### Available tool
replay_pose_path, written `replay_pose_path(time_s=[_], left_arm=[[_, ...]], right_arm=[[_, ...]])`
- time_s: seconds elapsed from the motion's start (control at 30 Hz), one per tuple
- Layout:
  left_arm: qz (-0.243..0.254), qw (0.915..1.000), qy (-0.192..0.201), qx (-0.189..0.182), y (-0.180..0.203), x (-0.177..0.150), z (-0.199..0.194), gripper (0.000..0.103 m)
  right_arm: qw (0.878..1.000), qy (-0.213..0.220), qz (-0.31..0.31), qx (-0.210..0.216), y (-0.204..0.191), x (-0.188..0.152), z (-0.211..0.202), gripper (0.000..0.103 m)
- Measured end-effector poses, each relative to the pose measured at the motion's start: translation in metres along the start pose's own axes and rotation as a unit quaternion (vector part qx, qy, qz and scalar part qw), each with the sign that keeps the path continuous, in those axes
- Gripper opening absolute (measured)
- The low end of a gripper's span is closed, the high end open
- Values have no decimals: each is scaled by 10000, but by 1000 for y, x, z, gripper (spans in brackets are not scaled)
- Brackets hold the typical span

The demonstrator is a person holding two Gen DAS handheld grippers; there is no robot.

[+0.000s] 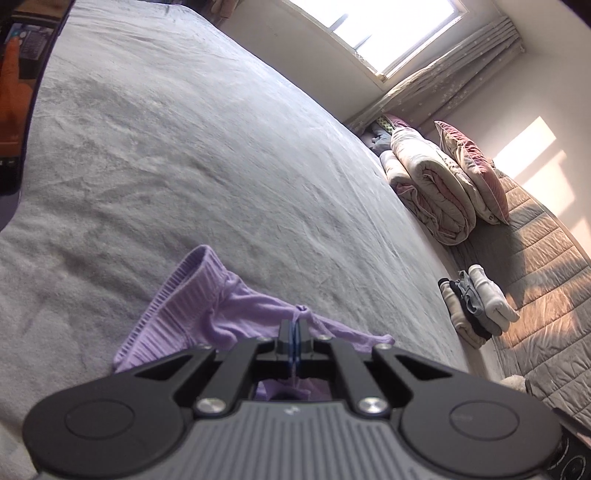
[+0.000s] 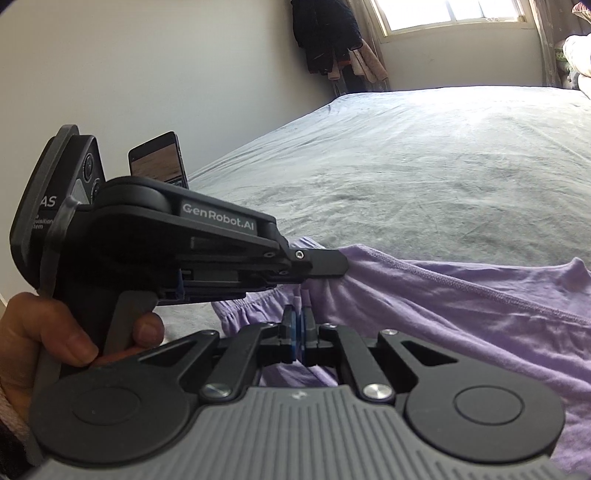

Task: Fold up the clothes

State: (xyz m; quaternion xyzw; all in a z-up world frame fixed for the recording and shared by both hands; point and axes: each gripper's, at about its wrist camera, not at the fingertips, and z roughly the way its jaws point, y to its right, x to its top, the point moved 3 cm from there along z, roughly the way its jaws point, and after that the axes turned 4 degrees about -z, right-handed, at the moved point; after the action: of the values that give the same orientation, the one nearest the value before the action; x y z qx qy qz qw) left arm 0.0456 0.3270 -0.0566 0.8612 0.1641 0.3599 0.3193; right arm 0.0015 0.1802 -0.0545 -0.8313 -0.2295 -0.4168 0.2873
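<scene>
A wide bed with a grey blanket (image 1: 184, 155) fills a sunlit room, a window (image 1: 384, 29) at 1 o'clock in the left wrist view. The left gripper (image 1: 294, 332) has its jaws pressed together, pinching a bunched edge of the lilac garment (image 1: 207, 306), which drapes toward 10 o'clock onto the blanket with its ribbed cuff showing. In the right wrist view, the right gripper (image 2: 297, 325) likewise pinches the same lilac fabric, spread toward 3 o'clock. The person's left hand (image 2: 55, 332) grips the other tool's handle at 9 o'clock. Folded clothes (image 1: 476, 306) lie at 3 o'clock beside rolled quilts (image 1: 428, 184).
</scene>
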Motion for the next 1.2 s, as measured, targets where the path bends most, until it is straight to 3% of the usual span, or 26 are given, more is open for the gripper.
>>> replay_pose_path(time_s=[0.87, 1.2], left_arm=[[6, 9964, 228, 820, -31, 9, 0, 1], [-23, 9953, 505, 829, -30, 11, -13, 6]], right_arm=[[9987, -310, -8, 403, -19, -2, 48, 4], [9964, -587, -160, 592, -22, 0, 45, 19]])
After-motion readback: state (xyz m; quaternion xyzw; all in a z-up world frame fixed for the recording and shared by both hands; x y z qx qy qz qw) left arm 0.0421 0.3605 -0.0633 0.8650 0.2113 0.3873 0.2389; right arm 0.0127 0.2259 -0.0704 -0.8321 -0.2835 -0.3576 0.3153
